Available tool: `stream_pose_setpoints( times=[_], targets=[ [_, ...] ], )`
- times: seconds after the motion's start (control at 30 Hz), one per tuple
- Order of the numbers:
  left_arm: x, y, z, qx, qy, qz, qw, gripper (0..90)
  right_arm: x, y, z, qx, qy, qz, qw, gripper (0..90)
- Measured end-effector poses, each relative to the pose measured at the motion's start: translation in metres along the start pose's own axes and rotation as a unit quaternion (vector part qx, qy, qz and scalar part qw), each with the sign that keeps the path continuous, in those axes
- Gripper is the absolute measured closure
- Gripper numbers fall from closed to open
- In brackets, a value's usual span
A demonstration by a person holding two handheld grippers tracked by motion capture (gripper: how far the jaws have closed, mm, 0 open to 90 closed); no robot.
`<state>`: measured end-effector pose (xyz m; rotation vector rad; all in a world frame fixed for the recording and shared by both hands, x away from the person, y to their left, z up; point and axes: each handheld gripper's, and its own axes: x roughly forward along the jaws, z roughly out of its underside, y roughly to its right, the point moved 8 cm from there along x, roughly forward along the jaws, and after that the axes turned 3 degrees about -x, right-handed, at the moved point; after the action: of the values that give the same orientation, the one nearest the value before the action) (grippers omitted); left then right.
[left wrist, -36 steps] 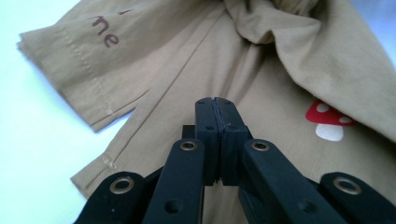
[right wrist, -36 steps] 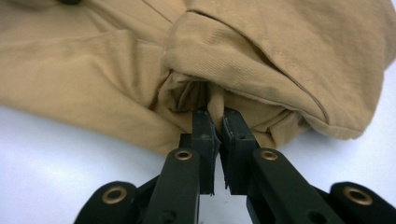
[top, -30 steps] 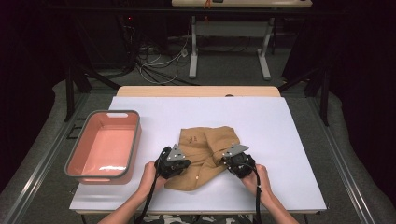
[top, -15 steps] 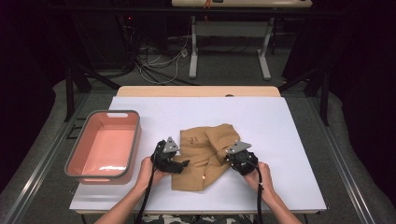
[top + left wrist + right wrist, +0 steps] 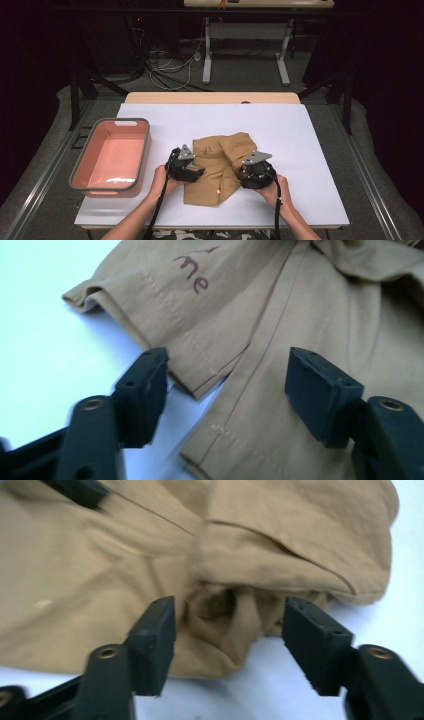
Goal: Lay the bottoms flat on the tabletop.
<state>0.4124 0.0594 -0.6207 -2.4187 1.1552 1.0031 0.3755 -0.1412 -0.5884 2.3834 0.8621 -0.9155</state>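
On the white table (image 5: 310,150) in the dark room, a half-folded tan shirt (image 5: 220,165) lies beside a pink tub (image 5: 145,150), the left gripper (image 5: 196,173) and right gripper (image 5: 245,176) both just released, apparently between folds, needing fresh grips on its edges.

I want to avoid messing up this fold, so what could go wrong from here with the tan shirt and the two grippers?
1. Both jaws have just been opening. The left gripper sits open over the hem of the tan cotton shirt, so the folded sleeve could spring back.
2. The right gripper faces a bunched fold; closing there might pinch several layers and drag the garment out of shape.
3. Pulling sideways could slide the shirt across the smooth white table.
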Motion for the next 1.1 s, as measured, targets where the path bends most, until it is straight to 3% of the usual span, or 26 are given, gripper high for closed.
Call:
stream_pose_setpoints(
  times=[0.17, 0.47, 0.7, 1.1],
  targets=[
    [-0.002, 0.001, 0.001, 0.001, 0.005, 0.001, 1.0, 54.0, -0.004, -0.01, -0.008, -0.009, 0.018, -0.006, 0.9998, 35.8],
    [-0.001, 0.006, 0.0, 0.004, 0.009, 0.008, 0.9999, 81.9, 0.001, -0.008, -0.011, -0.01, 0.026, 0.019, 0.9994, 56.4],
    [-0.004, 0.01, 0.001, 0.025, 0.004, -0.005, 0.9997, 86.2, 0.004, -0.007, -0.007, -0.016, 0.025, 0.019, 0.9994, 74.5],
    [-0.014, 0.018, 0.003, 0.048, 0.01, -0.009, 0.9987, 86.5, -0.007, 0.005, -0.007, -0.009, 0.047, 0.042, 0.998, 86.8]
  ],
)
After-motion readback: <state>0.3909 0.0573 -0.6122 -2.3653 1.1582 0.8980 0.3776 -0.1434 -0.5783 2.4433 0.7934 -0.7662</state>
